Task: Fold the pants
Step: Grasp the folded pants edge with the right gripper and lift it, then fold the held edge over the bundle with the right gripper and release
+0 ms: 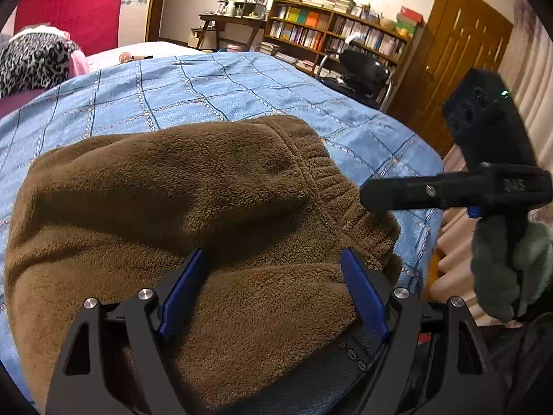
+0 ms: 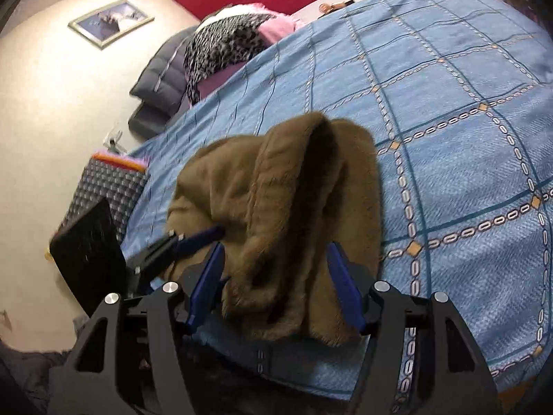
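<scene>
Between wide-spread left claw (image 1: 273, 290) and right claw (image 2: 276, 283) fingers: fuzzy brown fleece pants (image 1: 193, 207), bundled on blue checked bedspread (image 1: 207, 83), folding seemingly nearly finished.

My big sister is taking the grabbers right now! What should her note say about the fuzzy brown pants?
Left gripper: open, blue pads either side of the brown pants, not squeezing them.
Right gripper: open too, at the ribbed waistband end.
The pants lie bunched in a thick, folded-over pile near the edge of the blue bedspread.
Done: they look folded at least once, though the layers are hard to count.
Left: probably tidy or finish the fold, then let go.
</scene>
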Demonstrator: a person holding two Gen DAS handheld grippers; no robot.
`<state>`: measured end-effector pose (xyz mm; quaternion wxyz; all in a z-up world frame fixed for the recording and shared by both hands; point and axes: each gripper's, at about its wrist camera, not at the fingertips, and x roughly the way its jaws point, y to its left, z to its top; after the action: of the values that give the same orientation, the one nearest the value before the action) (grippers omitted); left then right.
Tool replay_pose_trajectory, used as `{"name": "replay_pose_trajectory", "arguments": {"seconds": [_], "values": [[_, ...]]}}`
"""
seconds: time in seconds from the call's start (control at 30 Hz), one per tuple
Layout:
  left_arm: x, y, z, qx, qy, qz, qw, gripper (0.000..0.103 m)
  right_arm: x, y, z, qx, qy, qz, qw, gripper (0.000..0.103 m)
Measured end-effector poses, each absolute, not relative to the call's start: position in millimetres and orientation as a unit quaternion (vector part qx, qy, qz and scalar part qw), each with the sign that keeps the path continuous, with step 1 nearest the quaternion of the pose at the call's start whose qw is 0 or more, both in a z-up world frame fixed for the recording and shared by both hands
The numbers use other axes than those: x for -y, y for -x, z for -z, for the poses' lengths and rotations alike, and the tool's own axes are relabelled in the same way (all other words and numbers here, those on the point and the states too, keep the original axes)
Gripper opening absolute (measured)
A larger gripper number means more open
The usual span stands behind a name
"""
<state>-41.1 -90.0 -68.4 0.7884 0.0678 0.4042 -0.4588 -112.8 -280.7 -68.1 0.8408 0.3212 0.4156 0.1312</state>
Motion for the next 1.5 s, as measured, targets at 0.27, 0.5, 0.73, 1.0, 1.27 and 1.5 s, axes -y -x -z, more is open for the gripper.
{"name": "replay_pose_trajectory", "arguments": {"seconds": [0.27, 0.5, 0.73, 1.0, 1.27, 1.5], "values": [[84.6, 46.5, 69.4, -0.404, -0.057, 0.460, 0.789, 0.079, 291.6, 80.3, 102.8, -0.436, -0.401, -0.142, 0.793, 0.070], [81.7, 50.7, 70.9, -0.403, -0.053, 0.460, 0.789, 0.079, 282.3, 69.7, 107.0, -0.443, -0.396, -0.147, 0.791, 0.071], [76.3, 49.2, 66.5, -0.403, -0.040, 0.458, 0.792, 0.079, 268.9, 63.9, 97.8, -0.441, -0.377, -0.172, 0.796, 0.029], [75.8, 46.4, 31.8, -0.374, 0.005, 0.470, 0.799, 0.080, 276.7, 77.2, 19.3, -0.353, -0.285, -0.168, 0.875, 0.025], [69.3, 41.3, 24.1, -0.381, 0.022, 0.458, 0.803, 0.080, 312.3, 85.6, 54.2, -0.380, -0.306, -0.148, 0.860, 0.026], [40.0, 44.6, 59.4, -0.420, -0.006, 0.422, 0.804, 0.079, 323.7, 86.3, 109.1, -0.400, -0.365, -0.137, 0.830, 0.035]]}}
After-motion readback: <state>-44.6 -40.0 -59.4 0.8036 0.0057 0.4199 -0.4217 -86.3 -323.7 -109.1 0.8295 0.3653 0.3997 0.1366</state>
